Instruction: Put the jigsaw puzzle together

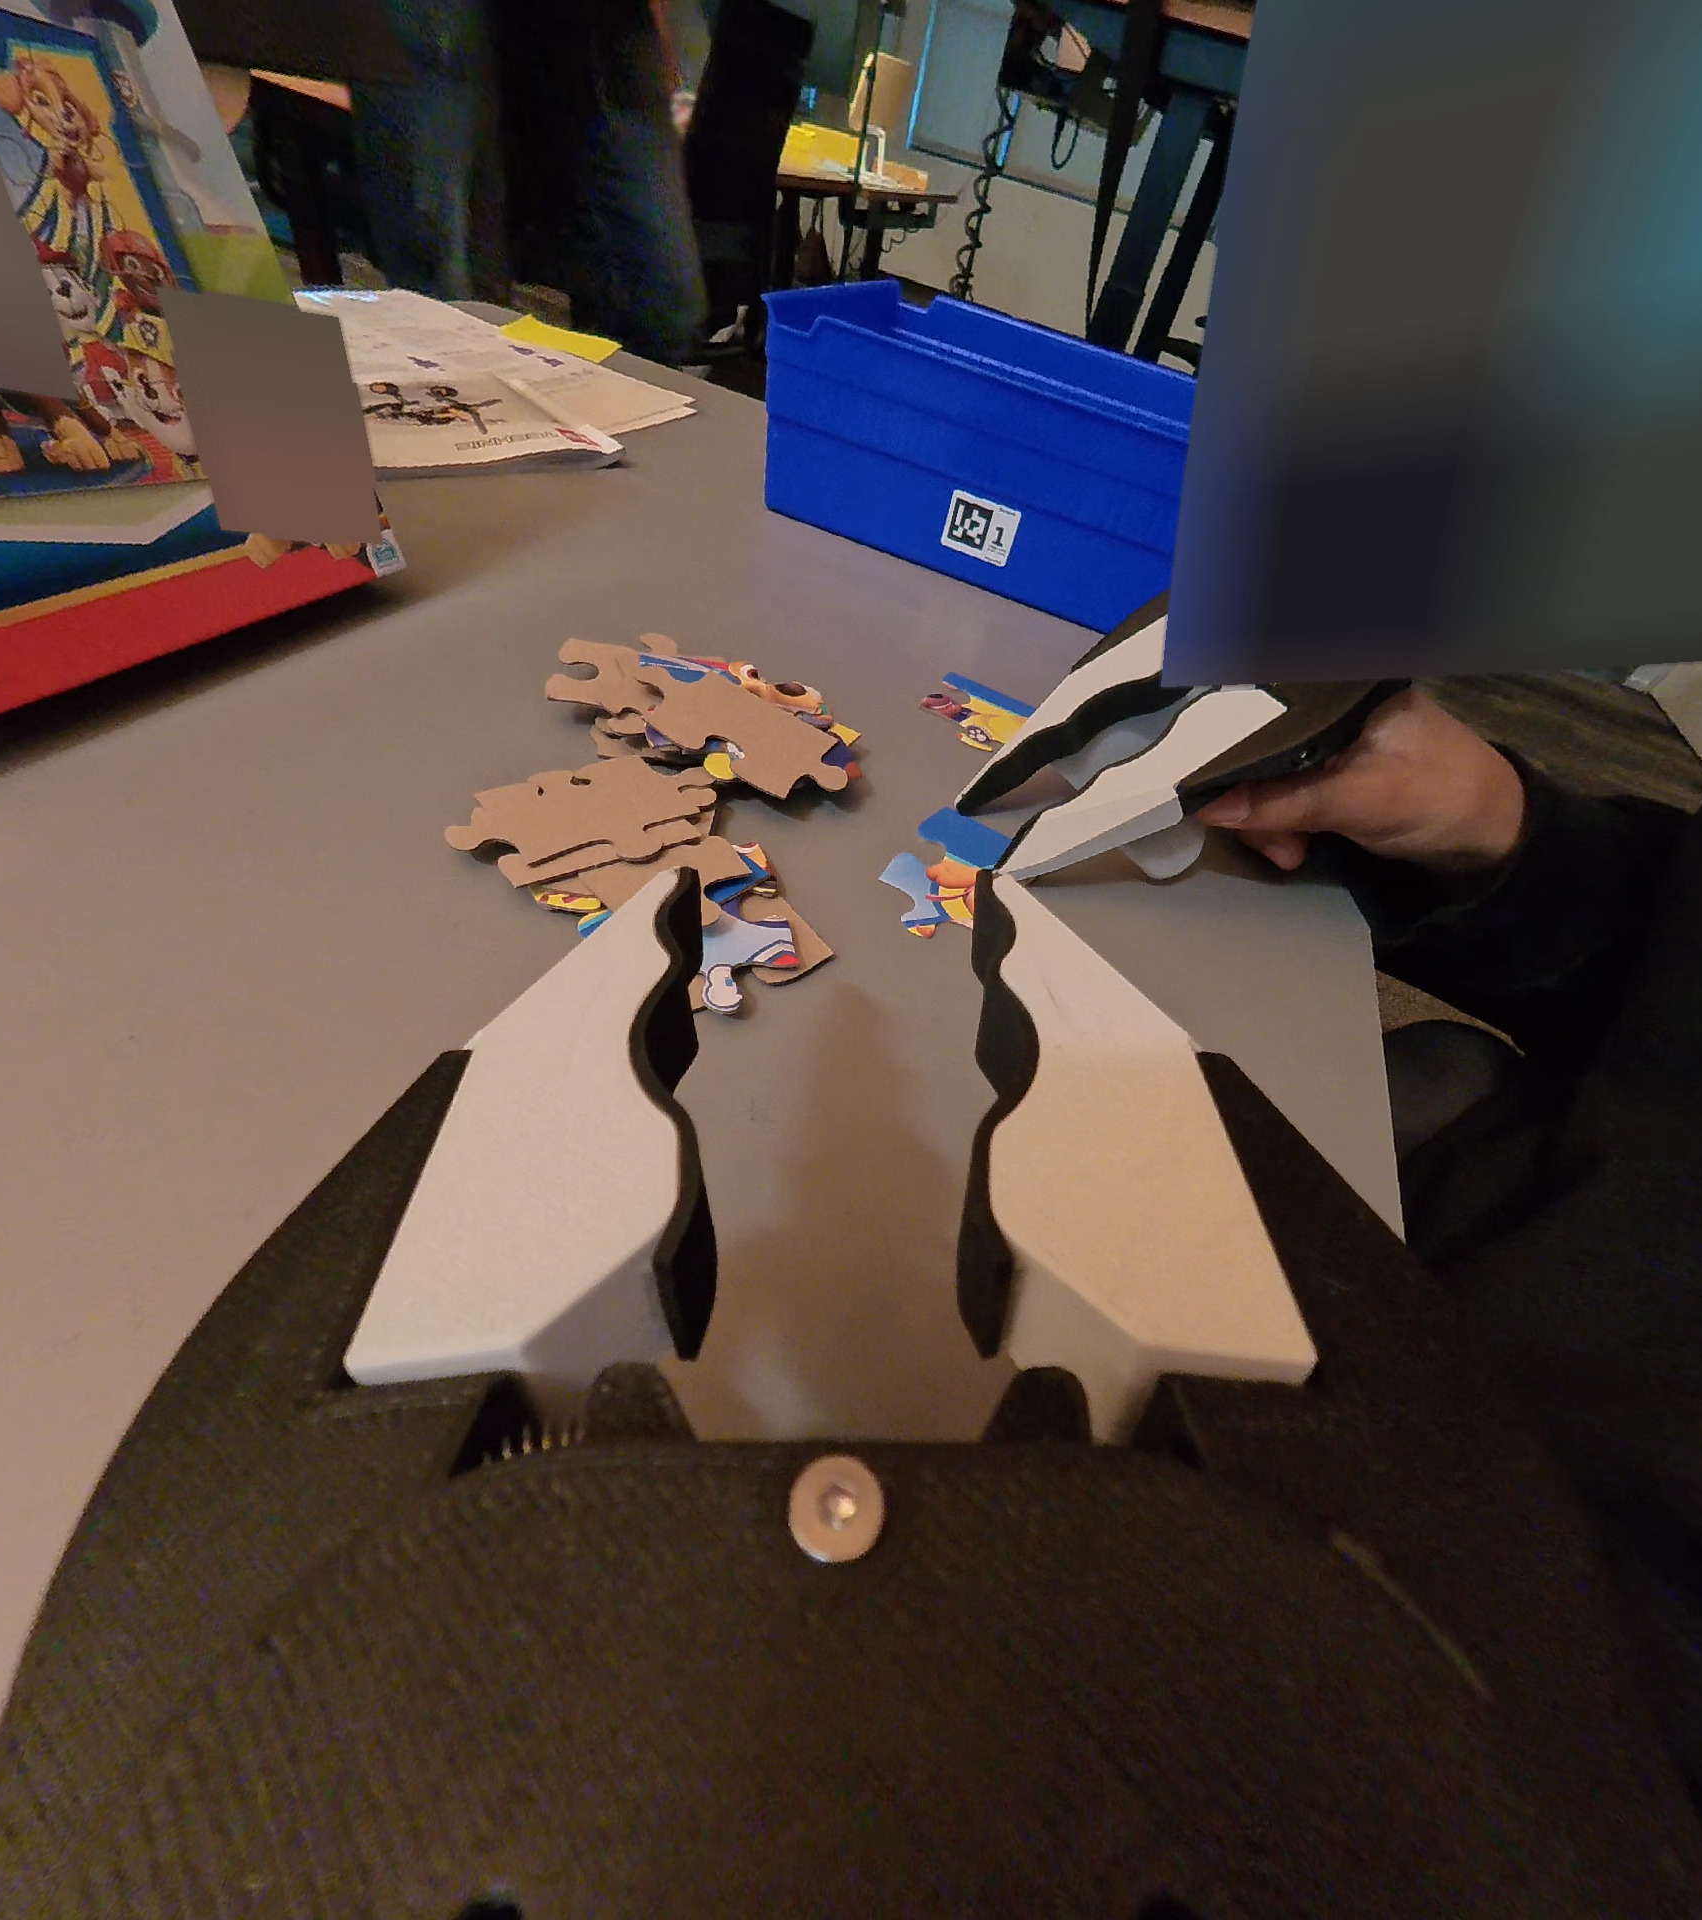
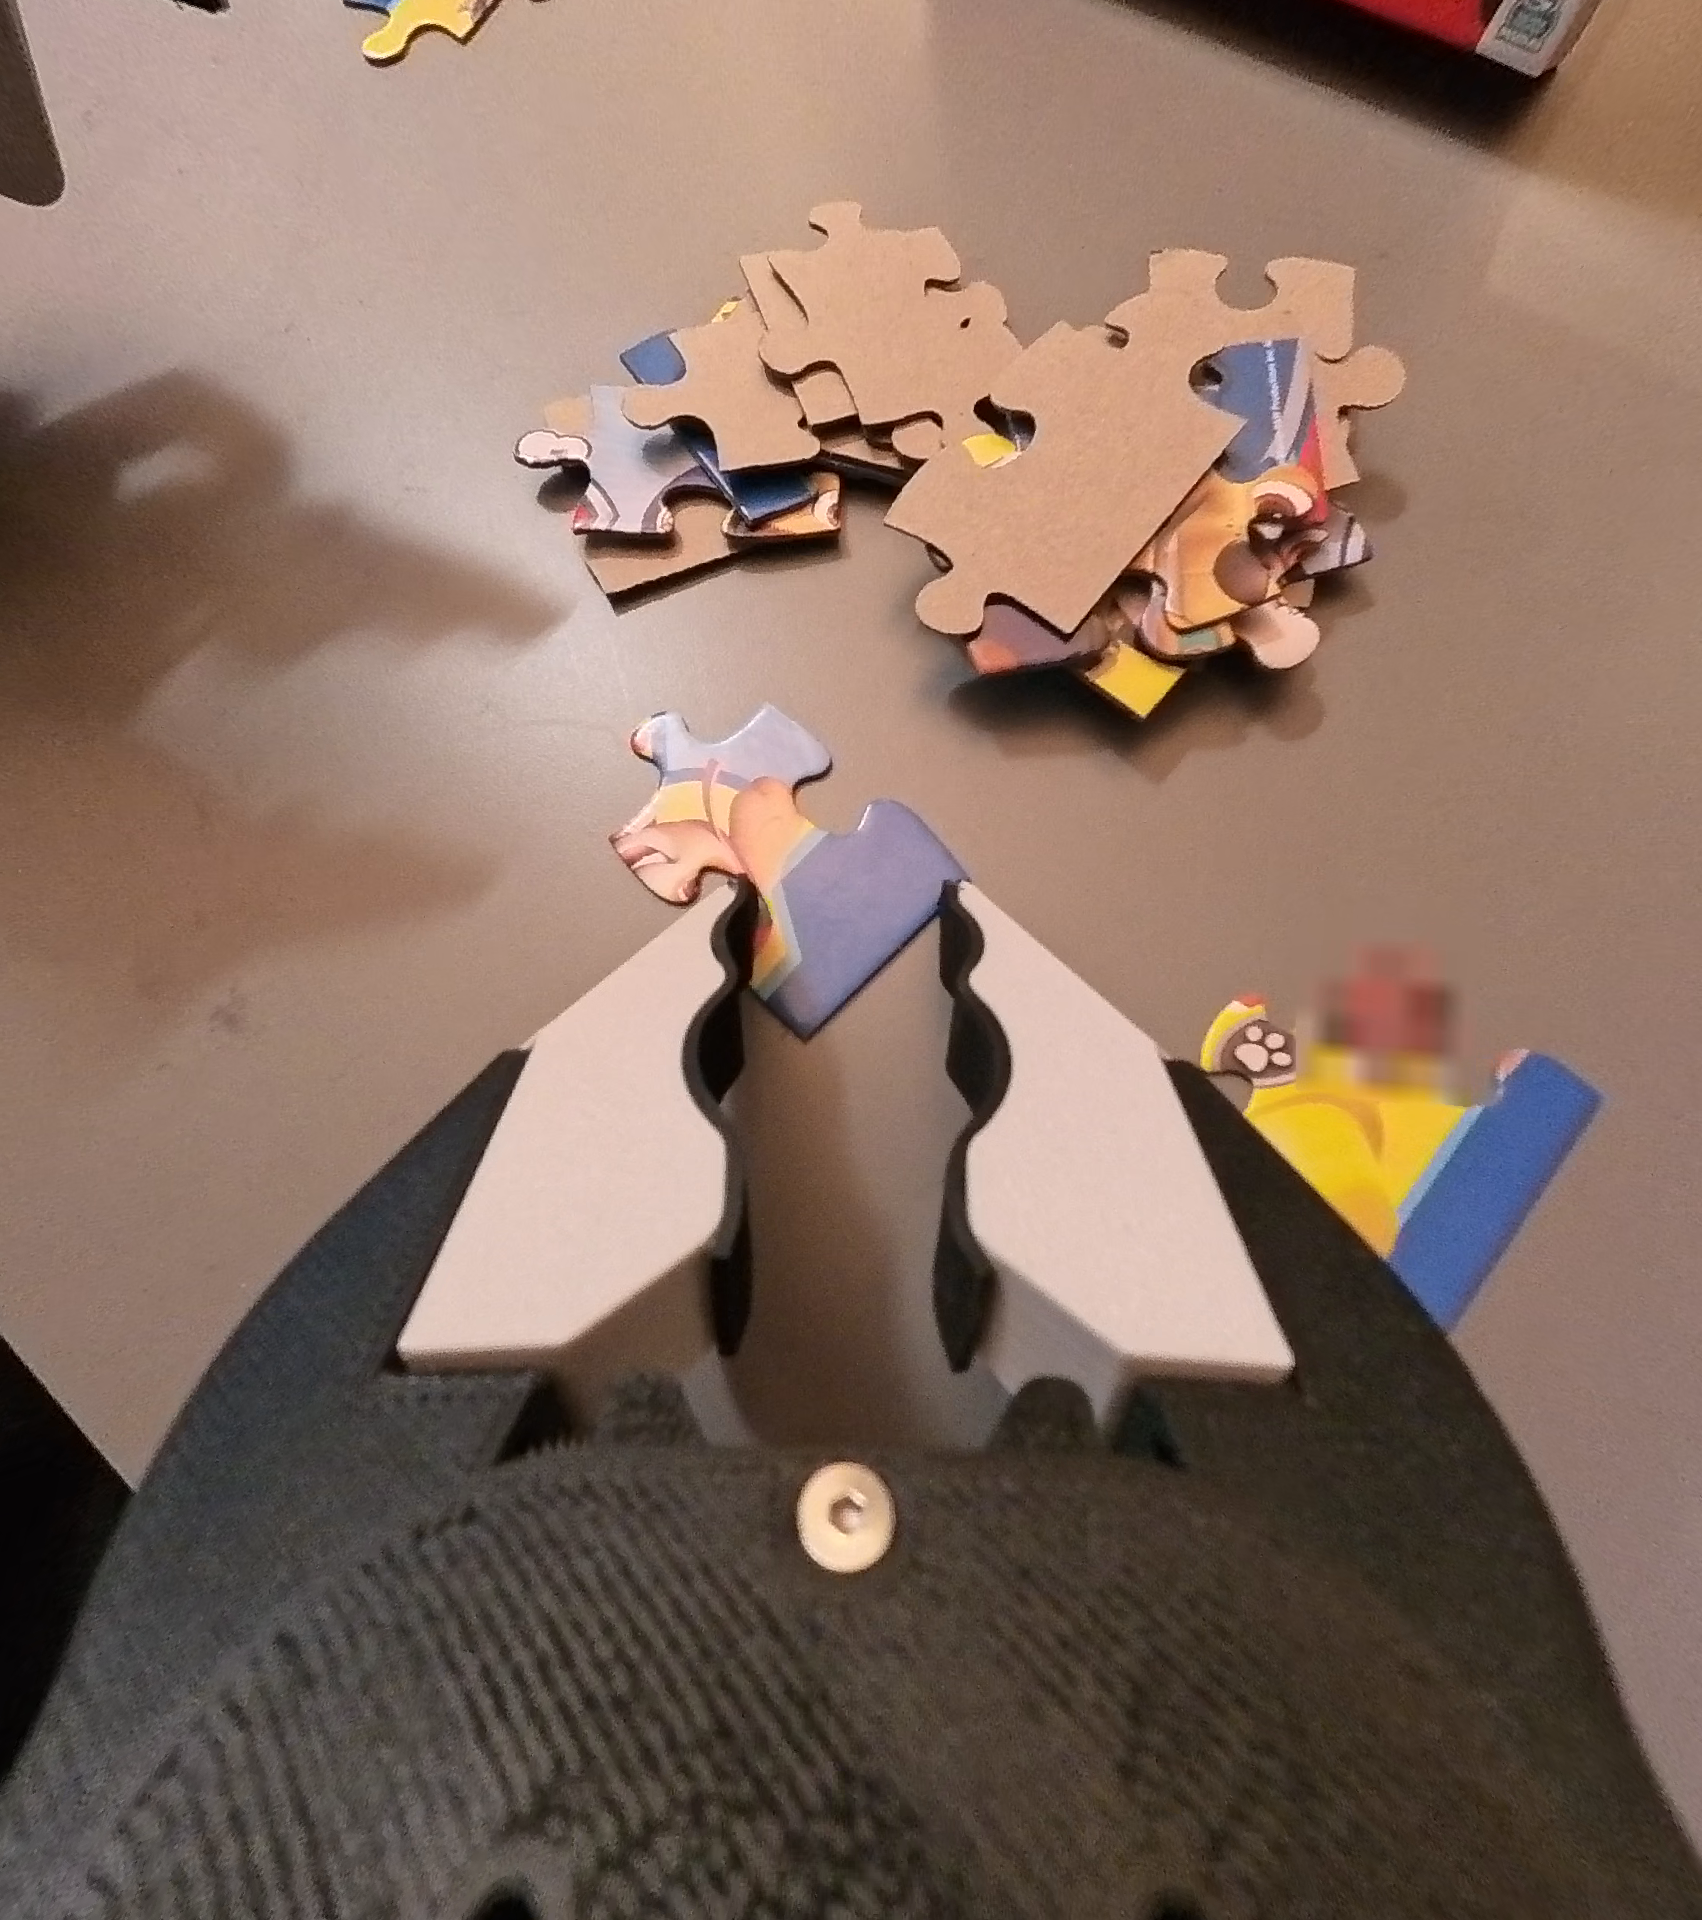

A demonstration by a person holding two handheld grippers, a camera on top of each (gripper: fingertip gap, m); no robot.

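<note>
My right gripper (image 2: 847, 904) is down at the grey table (image 2: 307, 935) with its pads closed on the blue corner of a coloured puzzle piece (image 2: 826, 873) that lies flat there. Both fingertips touch its edges. The left wrist view shows the same gripper (image 1: 982, 831) held by a hand, over that piece (image 1: 940, 883). My left gripper (image 1: 831, 883) is open and empty, low over the table. Its left fingertip is by a pile of puzzle pieces (image 1: 660, 769) and its right fingertip is beside the gripped piece. The pile (image 2: 982, 447), mostly brown side up, lies beyond the right gripper.
A single yellow and blue piece (image 2: 1346, 1143) lies right of my right gripper, also seen in the left wrist view (image 1: 982, 717). A blue bin (image 1: 930, 416) stands at the back, with a puzzle box (image 1: 47, 364) and a booklet (image 1: 494, 395) at the left. The table edge (image 1: 1377, 1039) is near on the right. The tips of one gripper are about 15 centimeters away from the tips of the other.
</note>
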